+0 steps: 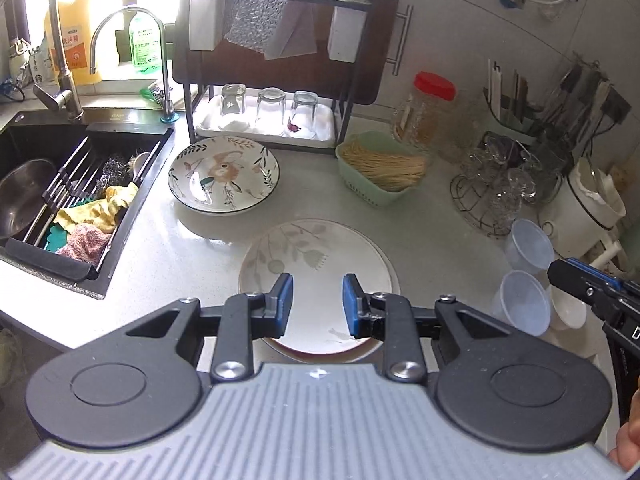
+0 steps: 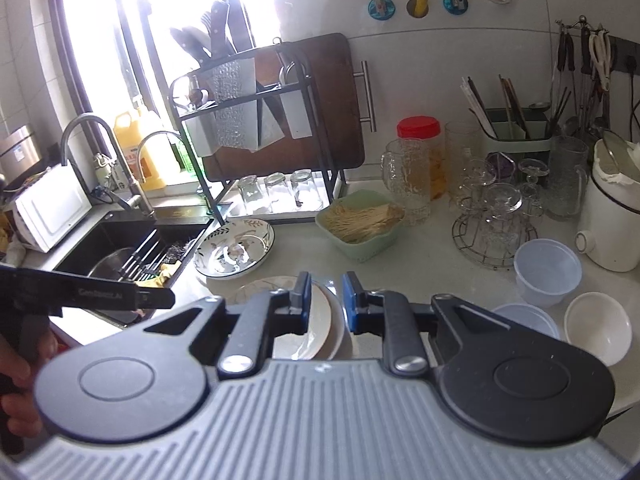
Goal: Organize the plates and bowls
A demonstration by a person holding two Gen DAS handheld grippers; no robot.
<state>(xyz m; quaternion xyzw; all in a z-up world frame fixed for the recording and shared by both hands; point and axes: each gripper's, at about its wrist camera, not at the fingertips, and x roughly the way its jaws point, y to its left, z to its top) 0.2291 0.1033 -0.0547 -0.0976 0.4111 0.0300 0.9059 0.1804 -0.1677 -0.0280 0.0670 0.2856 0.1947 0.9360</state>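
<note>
From my left claw (image 1: pixel 318 306) the thing that matters lies dead ahead and just below: the pale leaf-print plate (image 1: pixel 316 264) sits flat on the counter (image 1: pixel 192 256), seemingly stacked on another plate whose reddish rim peeks out beneath its near edge. The blue pads stand a modest way apart with nothing between them; they hang over the near half of the plate and I cannot tell whether they touch it. A plate has no long axis to line up with, so what counts is the rim, and the nearest stretch of rim is the one tucked under the claw's body, closer to me than the pads. My right claw (image 2: pixel 326 302) is likewise slightly parted and empty, pointing at the same stack from the right, with the plates' right edge (image 2: pixel 334 320) showing in the gap between its pads. The rabbit-print plate (image 1: pixel 223 174) lies further off toward the sink (image 1: pixel 100 216), well apart from the stack and nearer my left hand. The white bowl (image 2: pixel 598 326) and the two clear plastic tubs (image 2: pixel 547 272) sit out to the right, plainly the right claw's side. I judge the left is better placed for the stack, and it would need to draw back to pinch the near rim.
</note>
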